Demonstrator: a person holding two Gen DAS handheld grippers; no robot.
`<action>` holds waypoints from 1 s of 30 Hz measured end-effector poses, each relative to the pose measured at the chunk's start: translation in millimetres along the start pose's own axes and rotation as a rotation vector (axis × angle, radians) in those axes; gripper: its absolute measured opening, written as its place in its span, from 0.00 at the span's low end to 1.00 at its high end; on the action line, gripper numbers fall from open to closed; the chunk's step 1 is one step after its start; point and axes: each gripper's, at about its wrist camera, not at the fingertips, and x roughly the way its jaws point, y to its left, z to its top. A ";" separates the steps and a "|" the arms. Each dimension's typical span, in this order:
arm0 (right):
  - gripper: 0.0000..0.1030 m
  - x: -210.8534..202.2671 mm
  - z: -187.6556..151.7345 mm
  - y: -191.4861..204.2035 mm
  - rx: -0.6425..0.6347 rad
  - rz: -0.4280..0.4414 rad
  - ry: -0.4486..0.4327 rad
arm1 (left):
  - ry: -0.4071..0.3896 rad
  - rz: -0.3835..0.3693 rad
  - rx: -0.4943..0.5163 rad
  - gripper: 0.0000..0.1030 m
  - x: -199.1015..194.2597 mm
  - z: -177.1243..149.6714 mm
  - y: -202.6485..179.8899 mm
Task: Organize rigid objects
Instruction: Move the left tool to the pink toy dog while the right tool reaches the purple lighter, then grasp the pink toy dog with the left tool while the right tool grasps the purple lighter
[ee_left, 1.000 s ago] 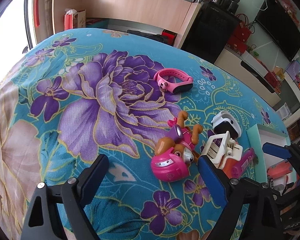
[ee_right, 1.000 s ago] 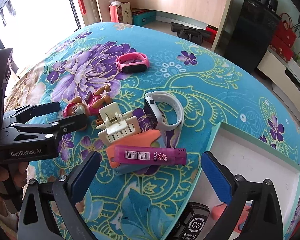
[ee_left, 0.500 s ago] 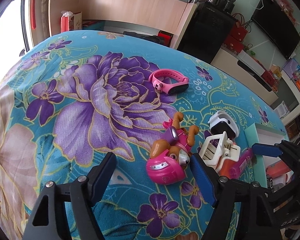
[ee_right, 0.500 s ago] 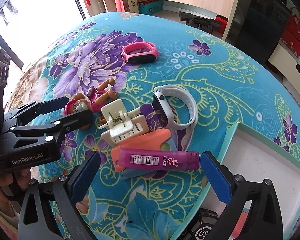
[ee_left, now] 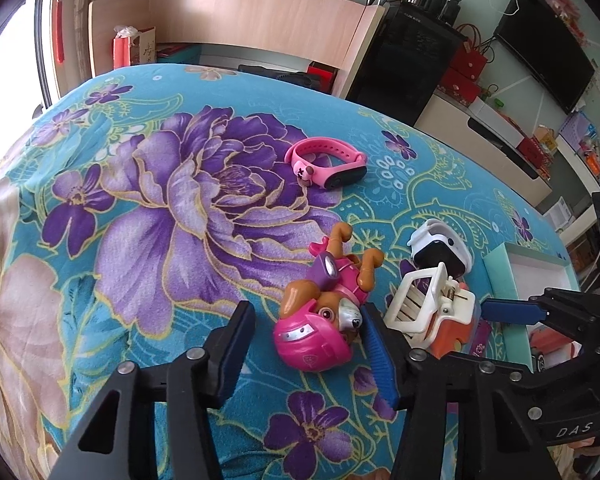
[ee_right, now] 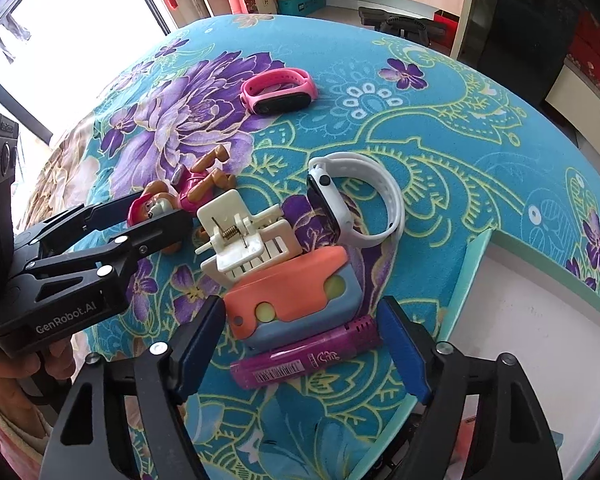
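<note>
Left wrist view: the left gripper (ee_left: 306, 344) is low over the flowered cloth (ee_left: 140, 208), its fingers spread on both sides of the toy dog (ee_left: 324, 312).
Toy dog: it lies on its side, pink helmet toward the camera; the right finger pad (ee_left: 376, 356) is just beside the helmet, the left pad (ee_left: 236, 352) is apart from it. No pinch on it.
Right gripper: (ee_right: 300, 344) its fingers are spread wide around the purple tube (ee_right: 304, 360), which lies across between them; whether the right pad touches the tube end, I cannot tell.
Orange and blue case: (ee_right: 292, 300) it lies just beyond the tube, touching it.
White hair clip: (ee_right: 244, 240) it lies beyond the case, between the dog and the white watch (ee_right: 356, 200), and it leans on the case.
Pink band: (ee_right: 278, 90) it lies alone on the far side, well apart from the pile.
Green box: (ee_right: 468, 272) it is at the right, near the tube; its inside is white.
Left gripper in the right wrist view: (ee_right: 156, 216) it is at the left, with the dog's head between its fingers.
</note>
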 end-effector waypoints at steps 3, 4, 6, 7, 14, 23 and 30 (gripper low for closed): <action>0.75 -2.0 0.2 -1.0 -0.008 0.004 0.004 | 0.002 0.006 0.007 0.45 1.1 -0.7 -0.6; 0.76 -2.6 -0.4 -1.1 -0.015 0.008 0.008 | 0.001 0.004 0.003 0.43 0.8 -0.7 0.2; 0.76 -3.1 -2.5 -0.9 -0.028 0.007 0.021 | -0.002 -0.003 -0.004 0.43 -0.1 -0.5 1.6; 0.76 -2.9 -3.2 -0.3 -0.039 0.000 0.030 | -0.004 -0.001 -0.005 0.41 -0.7 -0.5 1.9; 0.76 0.0 -5.9 0.2 -0.072 0.010 0.077 | 0.003 0.017 -0.003 0.41 -7.0 -2.8 2.7; 0.81 8.6 -7.2 22.0 -0.134 -0.022 0.124 | 0.015 0.110 0.029 0.41 -22.9 -18.3 1.7; 0.82 16.0 -15.9 39.5 -0.193 -0.085 0.135 | 0.013 0.125 0.040 0.41 -27.0 -20.3 0.5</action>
